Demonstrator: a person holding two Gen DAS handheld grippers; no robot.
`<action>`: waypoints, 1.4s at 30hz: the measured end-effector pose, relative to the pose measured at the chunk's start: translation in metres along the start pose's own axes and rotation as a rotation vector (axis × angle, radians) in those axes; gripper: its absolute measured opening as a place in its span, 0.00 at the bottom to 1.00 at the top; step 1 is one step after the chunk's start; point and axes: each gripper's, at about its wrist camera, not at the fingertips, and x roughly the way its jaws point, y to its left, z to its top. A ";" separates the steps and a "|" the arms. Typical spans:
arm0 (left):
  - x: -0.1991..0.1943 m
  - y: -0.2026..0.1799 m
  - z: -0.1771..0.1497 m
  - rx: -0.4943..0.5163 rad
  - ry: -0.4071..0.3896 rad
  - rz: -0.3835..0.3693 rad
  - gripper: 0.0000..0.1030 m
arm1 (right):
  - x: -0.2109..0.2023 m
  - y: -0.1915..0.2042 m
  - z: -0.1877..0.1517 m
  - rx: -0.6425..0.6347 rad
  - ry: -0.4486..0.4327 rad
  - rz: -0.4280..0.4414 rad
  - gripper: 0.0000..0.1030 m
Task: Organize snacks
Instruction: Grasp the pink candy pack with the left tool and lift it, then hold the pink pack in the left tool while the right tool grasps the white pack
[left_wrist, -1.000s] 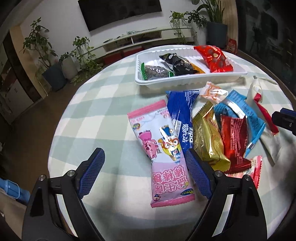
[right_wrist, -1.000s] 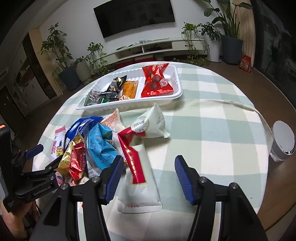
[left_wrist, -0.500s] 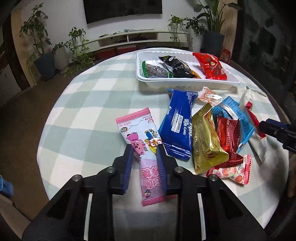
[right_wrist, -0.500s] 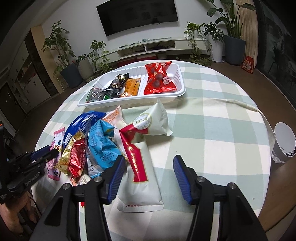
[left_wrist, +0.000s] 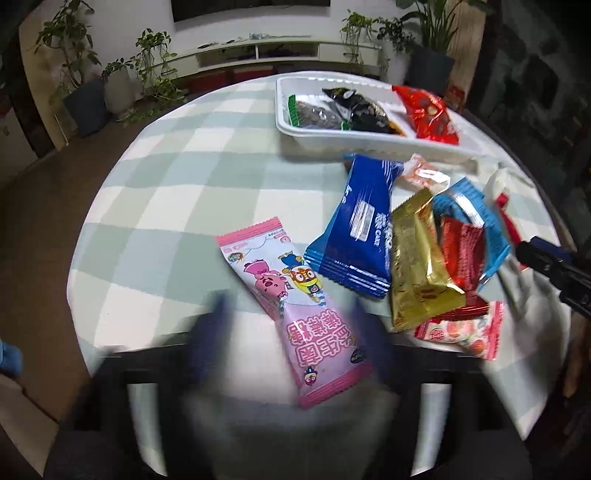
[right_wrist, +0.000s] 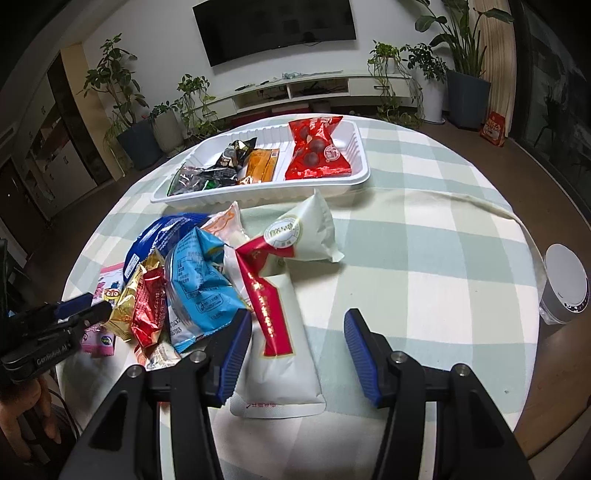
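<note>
Pink cartoon snack packet (left_wrist: 295, 314) lies between the left gripper's (left_wrist: 291, 332) just-reopened, blurred jaws (not yet pinched): squeeze its lower half, then carry toward the white tray (left_wrist: 295, 129) at one o'clock.

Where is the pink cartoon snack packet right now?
In the left wrist view, the pink packet lies flat on the checked tablecloth, just left of the blue packet.

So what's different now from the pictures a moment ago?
The left gripper snapped nearly shut over the pink snack packet, and its jaws have just been opening again; they now stand wide and blurred on either side of it, not pressing it. The packet lies flat on the table, not lifted. The right gripper kept its place, open over the white packet. The tray and the snack pile look unchanged.
</note>
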 end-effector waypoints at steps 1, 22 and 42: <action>0.003 -0.002 -0.001 0.007 0.006 -0.004 0.82 | 0.000 0.000 0.000 -0.002 0.001 0.000 0.55; -0.009 0.022 -0.012 -0.042 -0.025 -0.122 0.18 | -0.001 0.001 -0.003 -0.026 -0.003 0.033 0.51; -0.010 0.028 -0.021 -0.067 -0.036 -0.199 0.17 | 0.013 0.008 -0.004 -0.081 0.039 0.043 0.26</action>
